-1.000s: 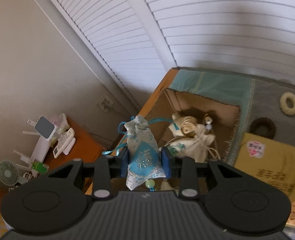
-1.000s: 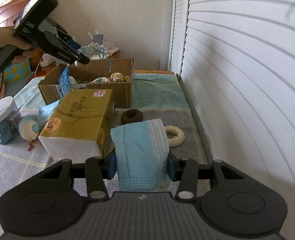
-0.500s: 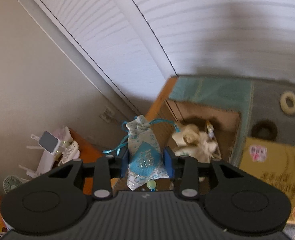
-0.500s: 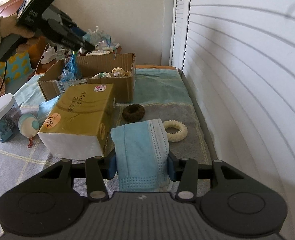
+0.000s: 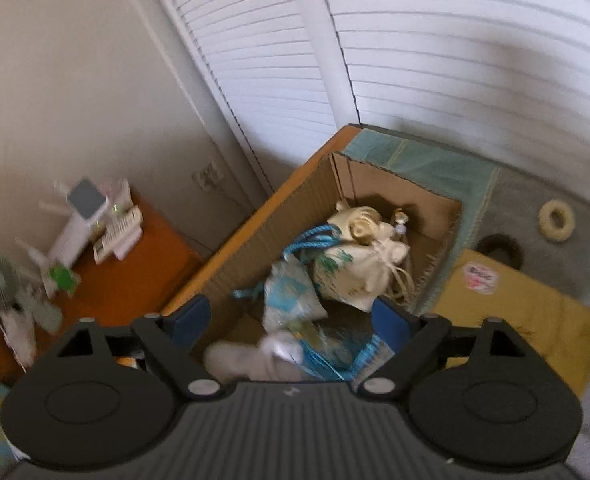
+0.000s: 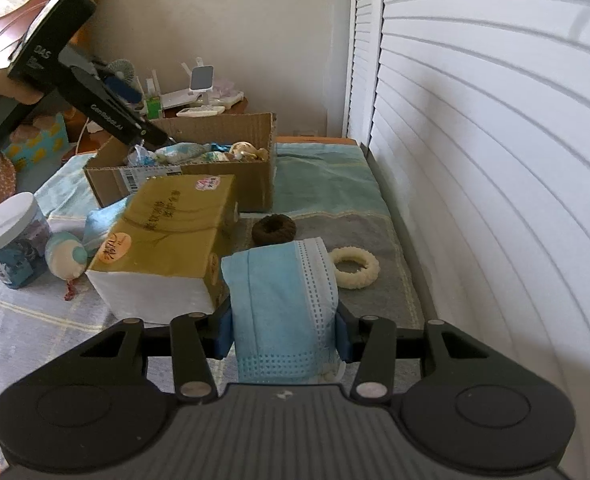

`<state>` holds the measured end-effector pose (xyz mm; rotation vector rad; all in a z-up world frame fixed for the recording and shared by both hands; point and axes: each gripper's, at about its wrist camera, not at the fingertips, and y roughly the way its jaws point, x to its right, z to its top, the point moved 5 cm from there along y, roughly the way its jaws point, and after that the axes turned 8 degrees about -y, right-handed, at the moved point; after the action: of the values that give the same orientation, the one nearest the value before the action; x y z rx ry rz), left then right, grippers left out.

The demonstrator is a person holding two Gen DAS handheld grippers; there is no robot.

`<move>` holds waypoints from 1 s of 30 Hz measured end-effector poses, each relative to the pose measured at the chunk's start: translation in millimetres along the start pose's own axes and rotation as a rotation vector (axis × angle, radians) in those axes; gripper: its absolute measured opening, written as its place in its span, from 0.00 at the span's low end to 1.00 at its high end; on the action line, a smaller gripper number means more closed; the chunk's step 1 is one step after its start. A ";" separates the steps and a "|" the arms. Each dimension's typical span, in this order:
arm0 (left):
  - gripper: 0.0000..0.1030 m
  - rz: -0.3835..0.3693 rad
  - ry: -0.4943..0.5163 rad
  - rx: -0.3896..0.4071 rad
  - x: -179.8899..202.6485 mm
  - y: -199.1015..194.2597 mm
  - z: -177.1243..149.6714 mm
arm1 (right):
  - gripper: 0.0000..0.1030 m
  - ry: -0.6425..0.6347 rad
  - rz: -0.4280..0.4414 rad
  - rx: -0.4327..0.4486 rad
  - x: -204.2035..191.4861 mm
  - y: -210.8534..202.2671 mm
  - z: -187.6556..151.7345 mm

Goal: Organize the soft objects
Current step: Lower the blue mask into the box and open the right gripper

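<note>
R wrist: tissue pack (image 6: 167, 236) beside mask (image 6: 283, 312).

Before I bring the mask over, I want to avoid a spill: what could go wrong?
1. The face mask is limp in the right gripper; it might slip or snag on the tissue pack.
2. The left gripper, open, hangs over the cardboard box, so both could collide.
3. The box is already piled with pouches.
</note>
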<state>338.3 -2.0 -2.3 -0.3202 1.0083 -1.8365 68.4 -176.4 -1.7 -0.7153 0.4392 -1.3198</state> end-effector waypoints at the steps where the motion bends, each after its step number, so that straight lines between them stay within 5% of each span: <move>1: 0.87 -0.008 -0.023 -0.004 0.0 -4.8 -3.6 | 0.51 -0.001 0.004 0.002 -0.5 -0.7 0.9; 8: 0.90 -0.013 -0.157 -0.022 -0.3 -38.3 -24.8 | 0.51 -0.013 0.020 0.014 -2.3 -4.2 13.5; 22: 0.97 0.019 -0.291 0.093 40.0 -134.2 -79.2 | 0.51 -0.024 0.070 0.060 -11.8 -0.8 63.2; 30: 0.98 0.064 -0.424 0.115 56.6 -148.6 -117.6 | 0.51 -0.037 0.100 0.044 -14.0 30.2 100.9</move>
<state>146.0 34.9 25.3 -0.5716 0.6113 -1.6664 154.1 -137.9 48.0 -0.6721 0.4097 -1.2171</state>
